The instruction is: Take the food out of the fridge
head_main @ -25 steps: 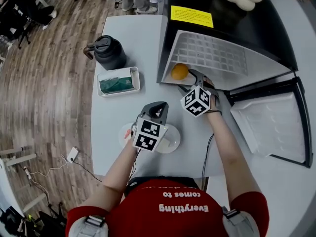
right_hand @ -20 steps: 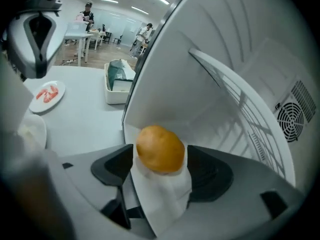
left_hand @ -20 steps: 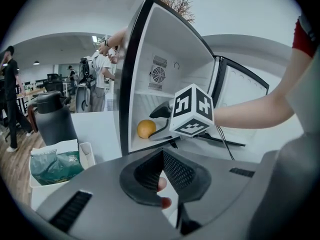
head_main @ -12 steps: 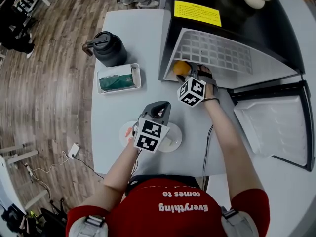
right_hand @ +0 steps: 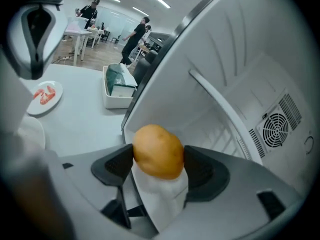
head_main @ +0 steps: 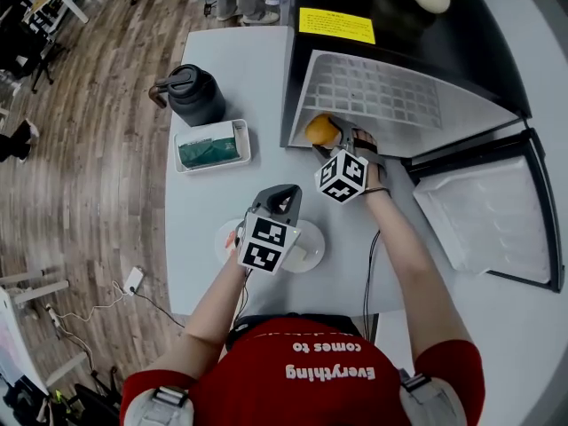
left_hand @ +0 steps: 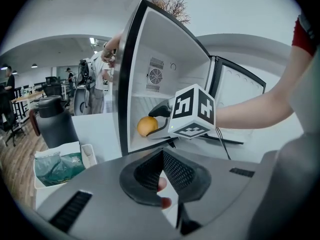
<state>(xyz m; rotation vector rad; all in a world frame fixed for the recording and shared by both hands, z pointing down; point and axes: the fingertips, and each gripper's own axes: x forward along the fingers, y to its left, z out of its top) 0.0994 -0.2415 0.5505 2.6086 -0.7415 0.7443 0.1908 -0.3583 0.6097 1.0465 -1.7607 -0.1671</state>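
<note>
My right gripper (right_hand: pixel 158 165) is clamped on the round orange-yellow fruit (right_hand: pixel 158 150). A pad presses each side of it, just inside the front lip of the small black fridge with the white interior (head_main: pixel 488 51), near its left wall. My left gripper (left_hand: pixel 162 154) hangs with its jaws together on nothing, above the round white plate (head_main: pixel 309 254). I judge the risks to be these: the pads bear on a smooth, curved skin, so the fruit could squirt free. It could also clip the left wall as I back out.

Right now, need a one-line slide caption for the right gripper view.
Right gripper clamps an orange fruit at the mouth of the open mini fridge.
</note>
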